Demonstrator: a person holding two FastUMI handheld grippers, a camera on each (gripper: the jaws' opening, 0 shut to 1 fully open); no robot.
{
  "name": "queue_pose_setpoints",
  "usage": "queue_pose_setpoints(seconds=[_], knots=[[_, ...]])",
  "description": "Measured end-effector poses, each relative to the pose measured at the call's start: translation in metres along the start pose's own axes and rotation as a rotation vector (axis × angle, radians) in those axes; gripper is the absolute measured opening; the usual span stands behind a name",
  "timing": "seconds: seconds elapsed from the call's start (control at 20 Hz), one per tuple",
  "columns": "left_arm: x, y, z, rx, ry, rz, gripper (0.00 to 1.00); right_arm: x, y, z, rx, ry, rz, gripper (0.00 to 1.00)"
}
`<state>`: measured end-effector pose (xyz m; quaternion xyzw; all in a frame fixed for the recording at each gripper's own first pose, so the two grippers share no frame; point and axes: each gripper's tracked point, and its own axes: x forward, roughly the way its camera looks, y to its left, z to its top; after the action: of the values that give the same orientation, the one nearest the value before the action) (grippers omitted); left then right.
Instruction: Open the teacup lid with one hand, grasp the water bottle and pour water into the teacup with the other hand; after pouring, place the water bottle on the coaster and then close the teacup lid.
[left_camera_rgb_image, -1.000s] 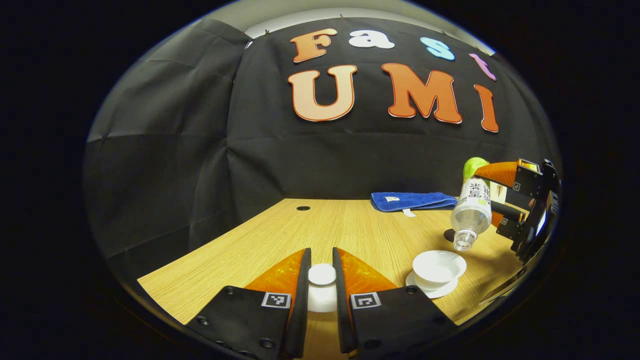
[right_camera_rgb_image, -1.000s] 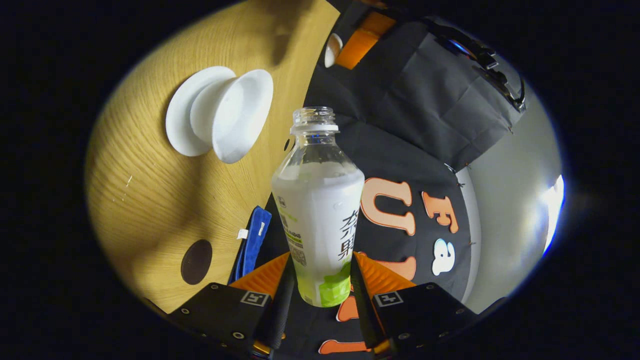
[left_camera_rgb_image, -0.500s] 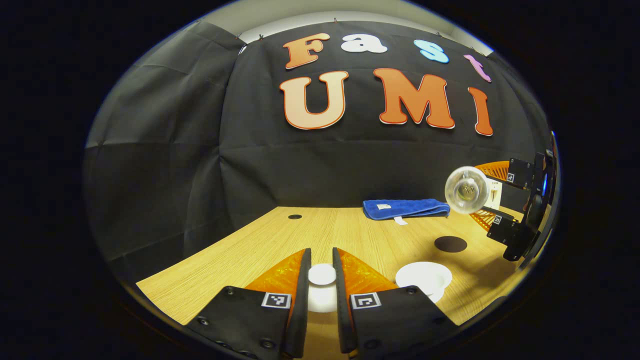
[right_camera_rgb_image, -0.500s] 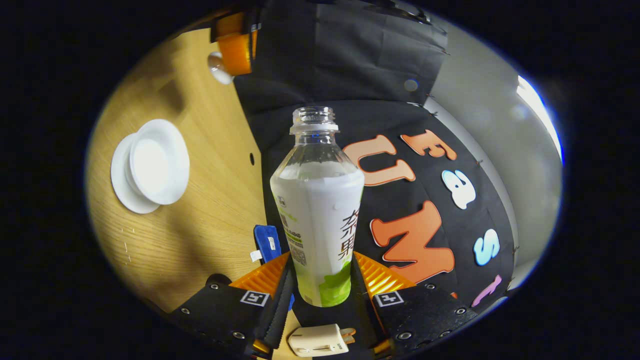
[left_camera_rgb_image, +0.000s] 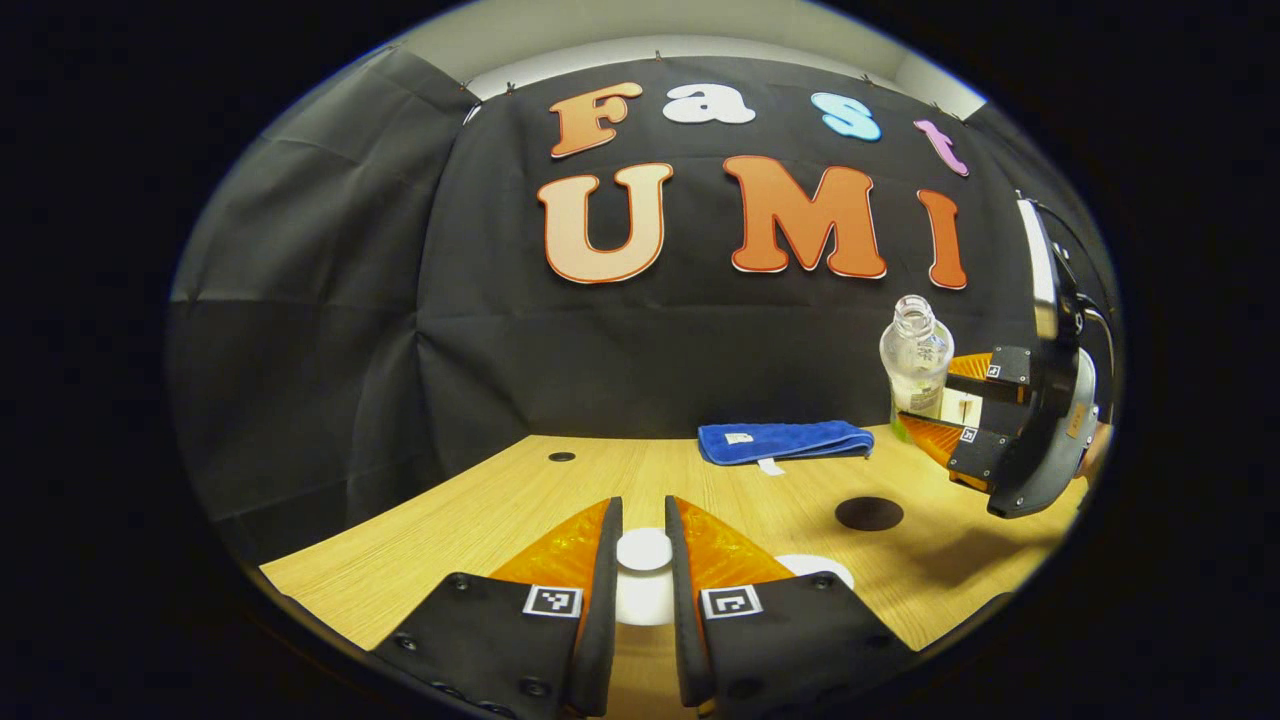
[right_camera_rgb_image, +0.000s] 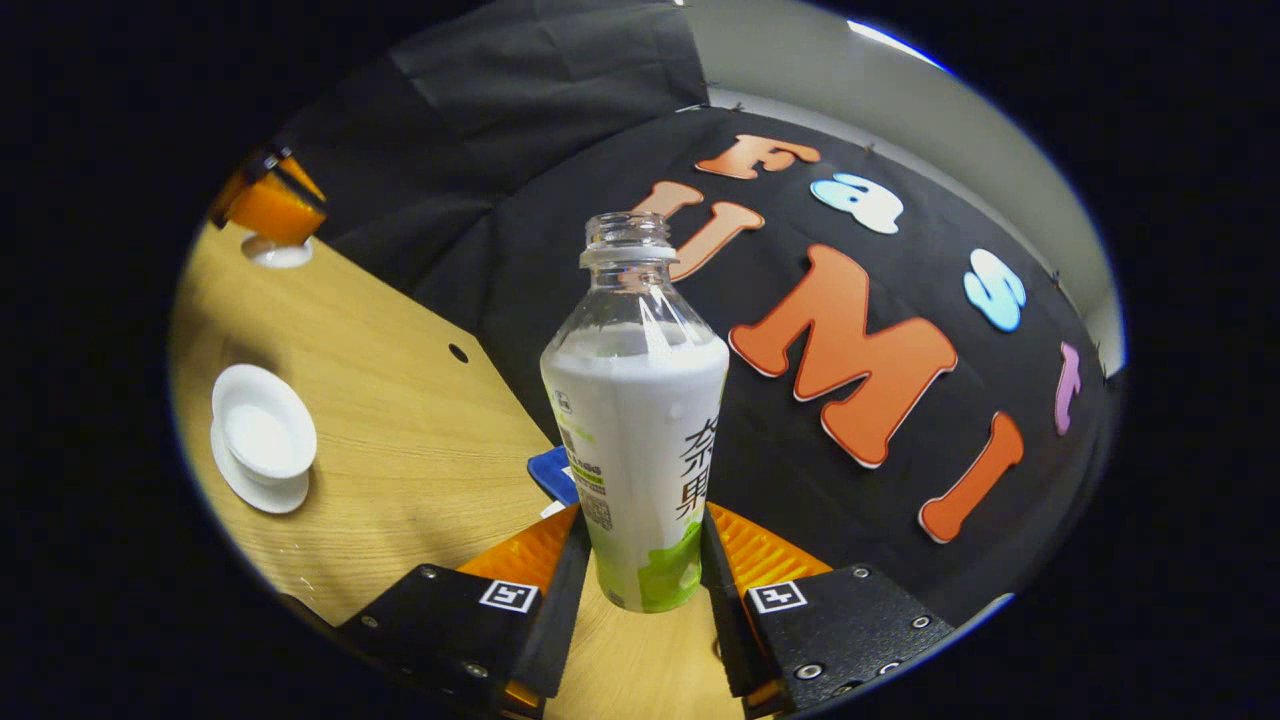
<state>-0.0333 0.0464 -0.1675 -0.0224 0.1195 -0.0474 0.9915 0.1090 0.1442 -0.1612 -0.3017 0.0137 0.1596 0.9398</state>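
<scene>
- Right gripper jaws clamped low on water bottle; bottle upright, uncapped, held above counter.
- Left gripper jaws closed on teacup lid by its knob, held beside teacup.
- Coaster: dark disc between teacup and blue towel, bare.
- Risk: off-centre set-down on coaster, low grip, tall bottle → tips, spills from open neck.
- Risk: lid knob small, could slip during re-seat.

Light wooden table with a small round hole near the back edge. Resting on it: folded blue towel right of that hole, dark round coaster nearer than the towel, white saucer under a white cup.
</scene>
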Motion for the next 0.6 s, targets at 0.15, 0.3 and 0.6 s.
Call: queue_pose_setpoints(seconds=[0.15,0.3,0.6], knots=[[-0.001,-0.012,0.006,-0.006,-0.014,-0.018,0.28,-0.005,0.000,-0.013,0.177,0.048,0.020,0.62],[-0.003,-0.019,0.011,-0.010,-0.019,-0.028,0.29,0.001,0.005,-0.028,0.346,0.101,0.053,0.62],[-0.005,-0.030,0.014,-0.019,-0.020,-0.049,0.29,0.018,0.022,-0.054,0.578,0.212,0.115,0.62]])
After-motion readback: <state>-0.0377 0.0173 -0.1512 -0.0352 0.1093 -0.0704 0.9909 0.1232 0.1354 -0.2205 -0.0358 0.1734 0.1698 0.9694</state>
